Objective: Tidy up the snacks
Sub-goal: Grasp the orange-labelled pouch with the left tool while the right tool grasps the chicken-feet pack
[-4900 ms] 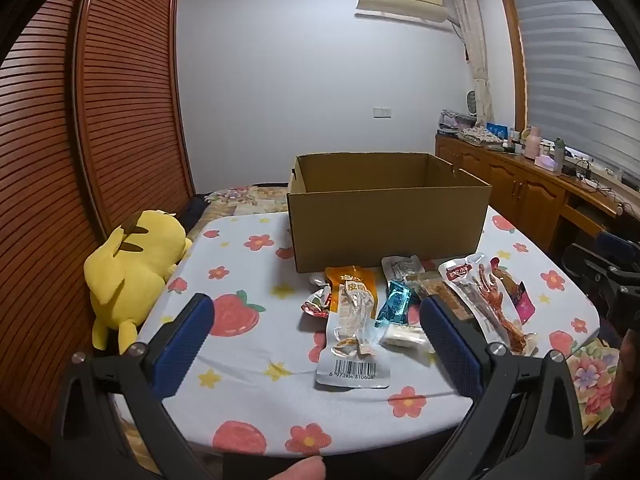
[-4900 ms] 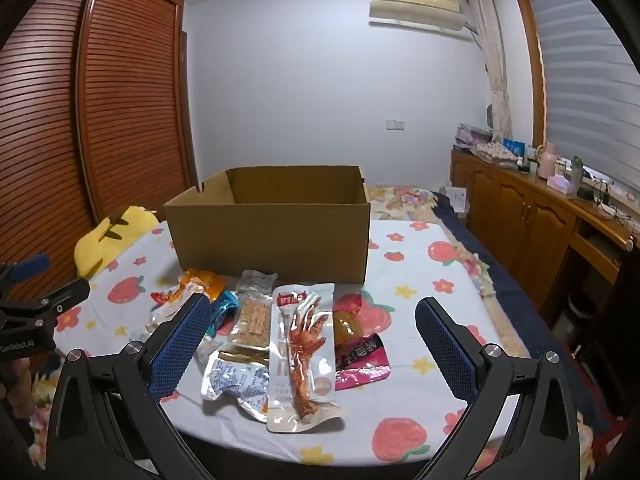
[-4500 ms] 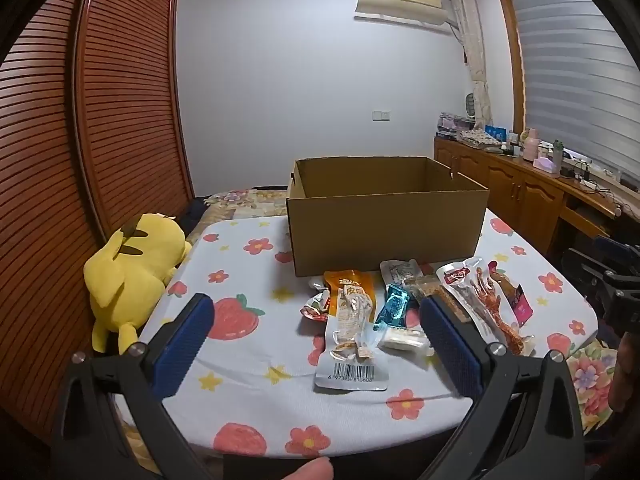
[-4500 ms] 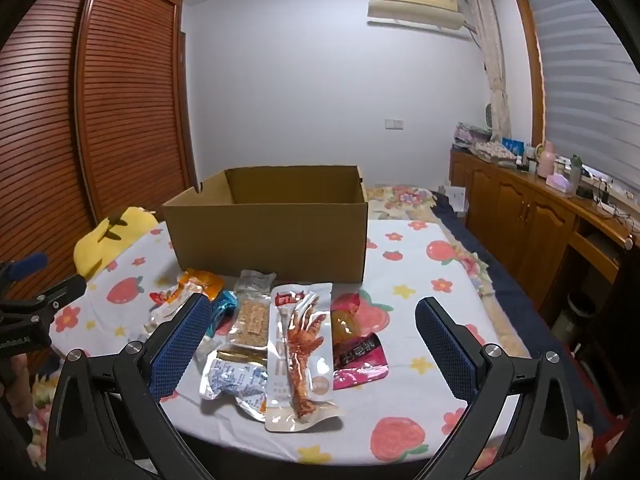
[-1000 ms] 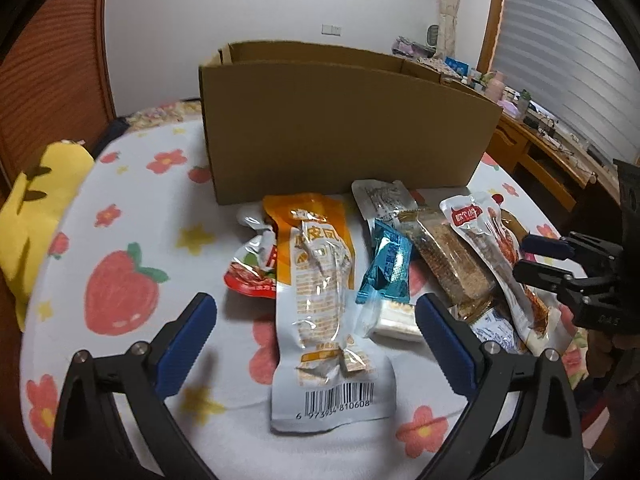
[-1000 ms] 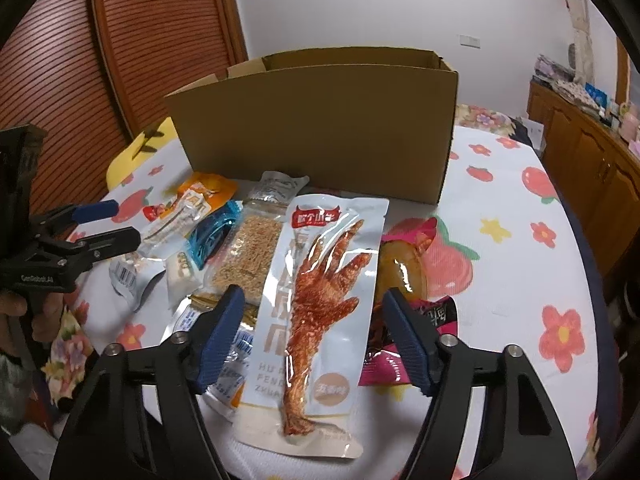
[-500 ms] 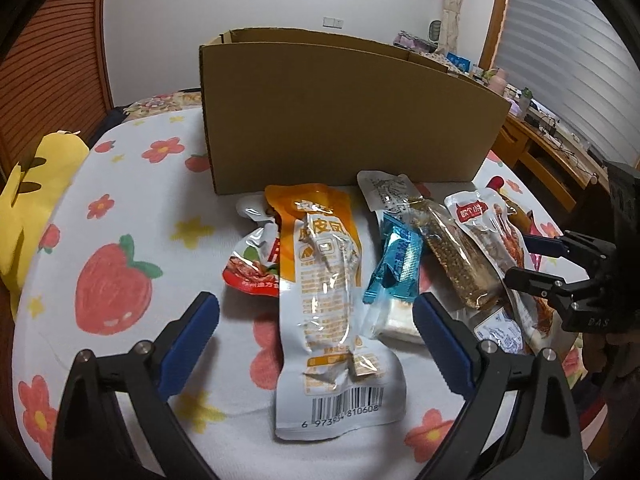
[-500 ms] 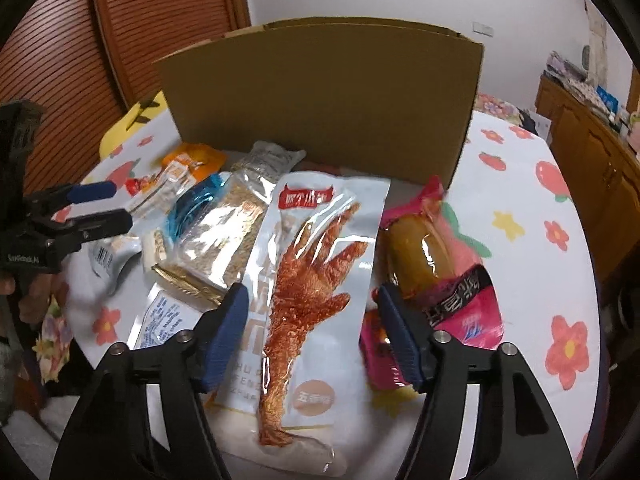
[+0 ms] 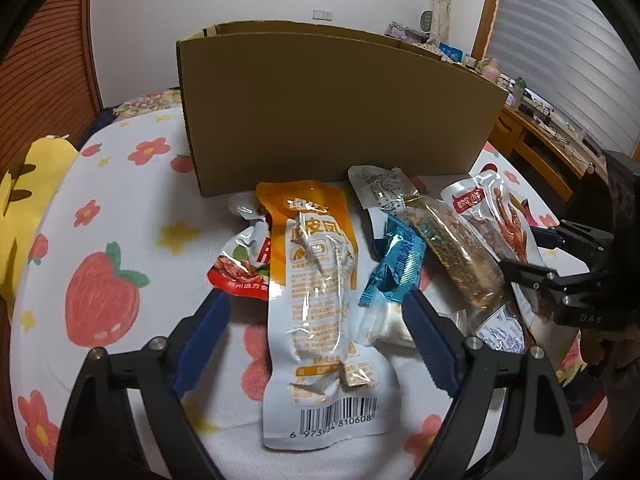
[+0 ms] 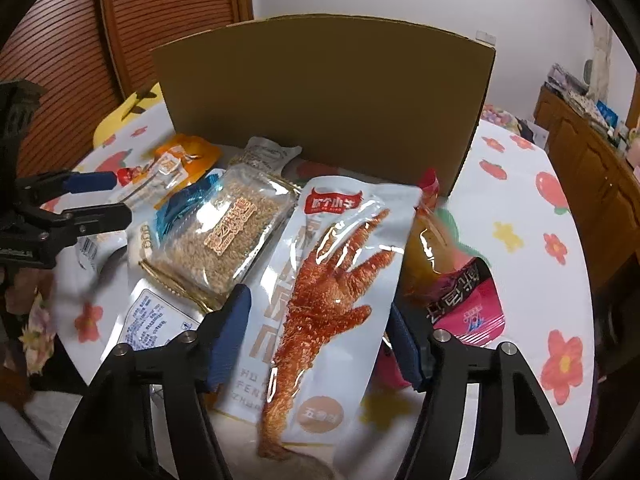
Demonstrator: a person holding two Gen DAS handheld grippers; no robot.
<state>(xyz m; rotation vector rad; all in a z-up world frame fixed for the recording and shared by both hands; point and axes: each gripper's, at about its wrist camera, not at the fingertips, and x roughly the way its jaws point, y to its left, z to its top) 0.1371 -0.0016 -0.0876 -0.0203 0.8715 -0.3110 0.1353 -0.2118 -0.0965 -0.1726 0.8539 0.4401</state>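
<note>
Both claws spread over snack packets below the brown cardboard box (image 9: 332, 116).
Left claw (image 9: 316, 316) straddles the long orange-and-white packet (image 9: 320, 296); right claw (image 10: 320, 320), narrower, flanks the pale chicken-foot packet (image 10: 332, 280), apparently untouched.

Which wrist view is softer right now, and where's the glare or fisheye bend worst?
Right wrist view is softer: motion smear on the pink packet and table edge; glare streaks on the chicken-foot packet. Left wrist view is sharper, its barcode legible on the orange-and-white packet, with glare on its film. Both bow the cardboard box top edge and darken in the corners.
</note>
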